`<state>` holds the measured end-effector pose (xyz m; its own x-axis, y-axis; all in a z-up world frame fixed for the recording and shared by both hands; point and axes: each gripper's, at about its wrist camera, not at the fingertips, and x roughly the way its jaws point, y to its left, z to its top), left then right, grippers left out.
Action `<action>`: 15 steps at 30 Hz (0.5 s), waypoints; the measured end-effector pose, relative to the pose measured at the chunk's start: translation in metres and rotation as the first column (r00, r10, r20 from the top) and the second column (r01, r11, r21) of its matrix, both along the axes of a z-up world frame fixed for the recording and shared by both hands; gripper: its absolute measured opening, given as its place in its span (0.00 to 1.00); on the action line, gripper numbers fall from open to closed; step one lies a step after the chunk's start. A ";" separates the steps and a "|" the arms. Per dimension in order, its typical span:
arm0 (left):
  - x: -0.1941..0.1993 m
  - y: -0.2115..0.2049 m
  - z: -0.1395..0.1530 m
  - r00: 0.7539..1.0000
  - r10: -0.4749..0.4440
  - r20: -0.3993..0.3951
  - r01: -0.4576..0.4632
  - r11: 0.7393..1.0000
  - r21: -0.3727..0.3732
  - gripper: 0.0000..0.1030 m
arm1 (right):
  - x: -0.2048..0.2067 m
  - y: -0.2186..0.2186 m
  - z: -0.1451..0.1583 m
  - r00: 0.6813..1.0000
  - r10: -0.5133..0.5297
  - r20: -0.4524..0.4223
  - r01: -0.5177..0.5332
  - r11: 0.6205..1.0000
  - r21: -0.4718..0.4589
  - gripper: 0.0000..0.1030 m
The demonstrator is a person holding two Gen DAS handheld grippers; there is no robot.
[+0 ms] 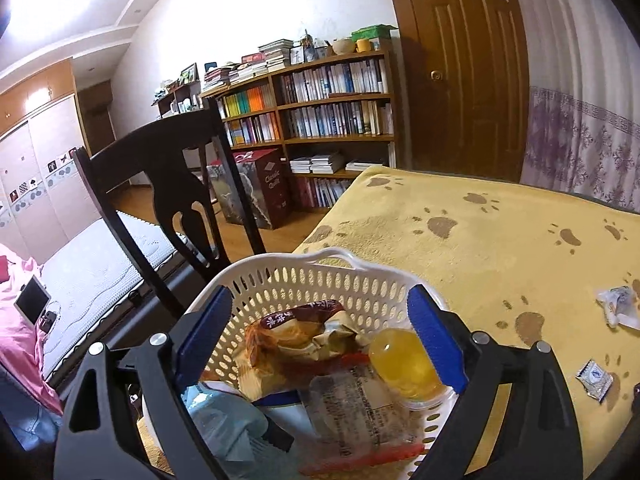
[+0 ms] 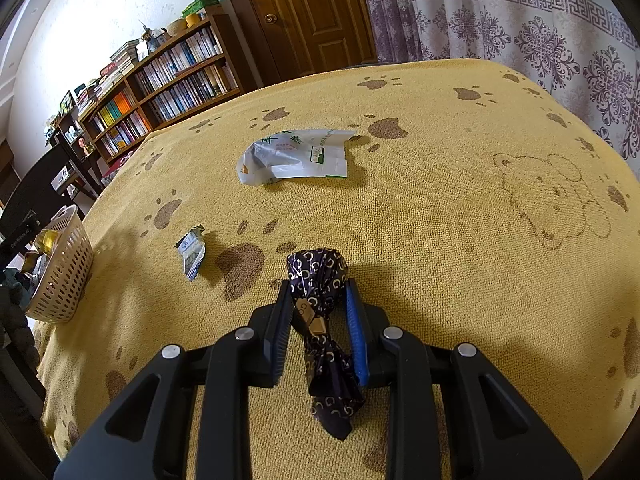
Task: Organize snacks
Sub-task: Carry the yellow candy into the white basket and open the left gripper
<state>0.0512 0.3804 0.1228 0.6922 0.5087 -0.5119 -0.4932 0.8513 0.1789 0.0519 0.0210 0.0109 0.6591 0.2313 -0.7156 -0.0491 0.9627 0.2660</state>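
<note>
Right claw (image 2: 318,316) gripping wrapped candy (image 2: 320,280), basket (image 1: 320,276) left view

Setting: home, combined bedroom and study. Evidence, left wrist view: wooden bookcase (image 1: 320,108) packed with books at 12 o'clock; panelled wooden door (image 1: 460,68) with round knob at 1 o'clock; patterned curtain (image 1: 580,140) at 2 o'clock; dark wooden chair (image 1: 168,184) at 10 o'clock; bed mattress (image 1: 92,264) with pink bedding at 9 o'clock; sliding wardrobe (image 1: 36,168) behind it. Desk covered by yellow paw-print towel (image 1: 480,248).
</note>
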 end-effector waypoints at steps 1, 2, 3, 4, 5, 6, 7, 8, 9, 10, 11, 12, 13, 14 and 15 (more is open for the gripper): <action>0.000 0.001 0.000 1.000 0.009 -0.002 -0.009 1.000 -0.001 0.88 | 0.000 0.000 0.000 1.000 0.000 0.000 0.000 1.000 0.000 0.26; -0.001 0.002 0.000 1.000 0.015 -0.004 -0.015 1.000 -0.004 0.88 | 0.000 0.000 0.000 1.000 0.000 0.000 0.000 1.000 0.000 0.26; -0.001 0.004 0.000 1.000 0.024 -0.006 -0.024 1.000 -0.008 0.88 | 0.000 0.000 0.000 1.000 0.000 0.000 0.000 1.000 0.000 0.26; -0.002 0.006 0.001 0.999 0.032 -0.006 -0.032 0.999 -0.014 0.88 | 0.000 0.000 0.000 1.000 0.000 0.000 0.000 1.000 0.000 0.26; -0.002 0.008 0.001 0.999 0.037 -0.005 -0.037 0.999 -0.020 0.88 | 0.000 0.000 0.000 1.000 0.000 0.000 0.000 1.000 0.000 0.26; -0.002 0.010 0.001 0.999 0.043 -0.003 -0.044 0.999 -0.028 0.88 | 0.000 0.000 0.000 1.000 0.000 0.000 0.000 1.000 0.000 0.26; -0.002 0.011 0.001 0.999 0.048 -0.001 -0.048 0.998 -0.033 0.88 | 0.000 0.000 0.000 1.000 0.000 0.000 0.000 1.000 0.000 0.26; -0.003 0.013 0.001 0.999 0.052 0.000 -0.052 0.998 -0.038 0.88 | 0.000 0.000 0.000 1.000 0.000 0.000 0.000 1.000 0.000 0.26; -0.003 0.013 0.001 0.999 0.052 0.000 -0.051 0.998 -0.040 0.88 | 0.000 0.000 0.000 1.000 0.000 0.000 0.000 1.000 0.000 0.26; -0.003 0.013 0.001 0.999 0.051 0.000 -0.051 0.998 -0.041 0.88 | 0.000 0.000 0.000 1.000 0.001 0.000 -0.001 1.000 0.000 0.26; -0.003 0.013 0.001 0.999 0.052 0.000 -0.052 0.998 -0.044 0.88 | 0.000 0.000 0.000 1.000 0.000 0.000 0.000 1.000 0.000 0.26; -0.003 0.014 0.001 0.999 0.053 0.002 -0.053 0.997 -0.050 0.88 | 0.000 0.000 0.000 1.000 0.000 0.000 0.000 1.000 0.001 0.26; -0.004 0.016 0.001 0.999 0.054 0.010 -0.053 0.996 -0.066 0.88 | 0.000 0.000 0.000 1.000 0.000 0.000 0.000 1.000 0.001 0.26; -0.006 0.019 0.002 0.998 0.058 0.020 -0.055 0.993 -0.100 0.88 | 0.000 0.000 0.000 1.000 0.000 0.000 0.000 1.000 0.000 0.26; -0.008 0.022 0.003 0.998 0.065 0.028 -0.061 0.990 -0.124 0.88 | 0.000 0.001 0.000 1.000 0.000 0.000 0.000 1.000 0.000 0.26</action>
<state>0.0436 0.4027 0.1260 0.6777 0.4858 -0.5519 -0.5500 0.8331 0.0580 0.0517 0.0217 0.0108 0.6590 0.2315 -0.7156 -0.0490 0.9627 0.2662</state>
